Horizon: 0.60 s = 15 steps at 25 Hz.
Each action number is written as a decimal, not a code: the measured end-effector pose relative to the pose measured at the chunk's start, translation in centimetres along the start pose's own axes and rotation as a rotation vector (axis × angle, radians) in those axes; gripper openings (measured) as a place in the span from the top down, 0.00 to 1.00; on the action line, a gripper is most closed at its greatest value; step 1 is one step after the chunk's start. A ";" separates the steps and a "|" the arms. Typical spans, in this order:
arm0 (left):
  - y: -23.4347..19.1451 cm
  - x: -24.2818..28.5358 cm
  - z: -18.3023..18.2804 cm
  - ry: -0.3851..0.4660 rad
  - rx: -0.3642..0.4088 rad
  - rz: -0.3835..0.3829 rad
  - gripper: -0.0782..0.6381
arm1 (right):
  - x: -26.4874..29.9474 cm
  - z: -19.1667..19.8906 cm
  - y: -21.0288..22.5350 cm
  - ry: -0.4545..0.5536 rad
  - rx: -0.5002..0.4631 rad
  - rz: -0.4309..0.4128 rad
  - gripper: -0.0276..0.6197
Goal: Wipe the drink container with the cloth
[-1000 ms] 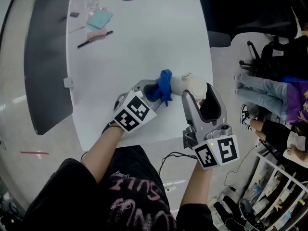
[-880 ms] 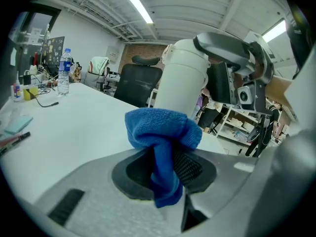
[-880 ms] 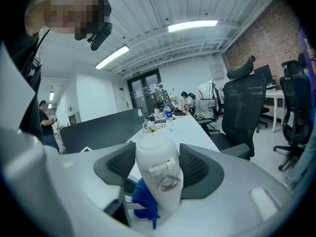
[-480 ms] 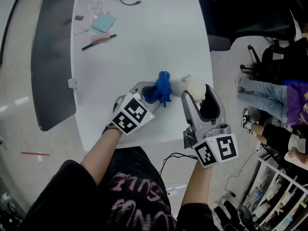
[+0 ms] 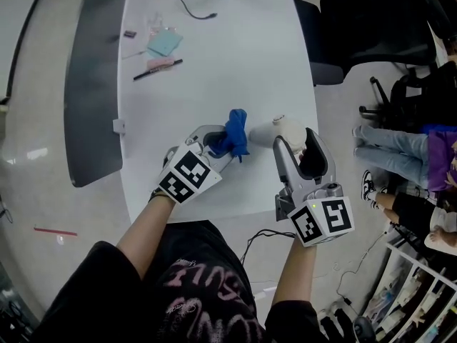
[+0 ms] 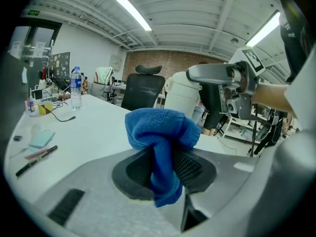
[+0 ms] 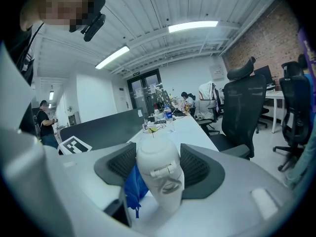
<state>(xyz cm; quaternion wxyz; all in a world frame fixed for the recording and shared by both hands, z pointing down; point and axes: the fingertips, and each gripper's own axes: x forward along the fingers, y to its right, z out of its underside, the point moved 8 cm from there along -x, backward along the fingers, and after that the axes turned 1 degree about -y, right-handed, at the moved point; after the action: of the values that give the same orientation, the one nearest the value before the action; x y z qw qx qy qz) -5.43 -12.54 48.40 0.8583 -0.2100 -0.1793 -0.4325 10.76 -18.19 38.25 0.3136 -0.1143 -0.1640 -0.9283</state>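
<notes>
My right gripper [image 5: 291, 140] is shut on a white drink container [image 5: 277, 130], held above the white table [image 5: 214, 63] near its right edge. In the right gripper view the container [image 7: 159, 176] sits upright between the two dark pads, lid clasp facing the camera. My left gripper [image 5: 227, 143] is shut on a blue cloth [image 5: 233, 133], which bunches above the jaws [image 6: 163, 132]. The cloth hangs just left of the container with a small gap between them. The cloth [image 7: 134, 185] also shows low behind the container in the right gripper view.
At the far end of the table lie a teal pad [image 5: 164, 41], a black pen [image 5: 157, 69], a cable [image 5: 194, 7] and a water bottle [image 6: 75, 87]. A black office chair [image 5: 371, 20] stands right of the table. A dark partition [image 5: 93, 77] runs along the left.
The left gripper has drawn the blue cloth a little left, away from the container, opening a small gap. The right gripper still holds the container in about the same place.
</notes>
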 end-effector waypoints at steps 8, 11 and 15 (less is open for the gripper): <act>0.8 -2.3 -0.5 0.018 0.009 -0.018 0.75 | -1.4 -0.7 -0.6 0.038 -0.002 0.014 0.52; 1.2 -3.5 -0.9 0.046 -0.003 -0.031 0.75 | -2.4 -0.9 -1.0 0.057 -0.006 0.027 0.52; 1.6 -5.0 -1.5 0.081 -0.008 -0.050 0.75 | -4.0 -0.8 -1.5 0.076 -0.008 0.051 0.53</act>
<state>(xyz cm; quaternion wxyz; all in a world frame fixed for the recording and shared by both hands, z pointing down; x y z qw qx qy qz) -6.75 -9.15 44.37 0.8529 -0.1914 -0.1479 -0.4626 12.82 -15.18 35.86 0.3429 -0.0842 -0.1451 -0.9243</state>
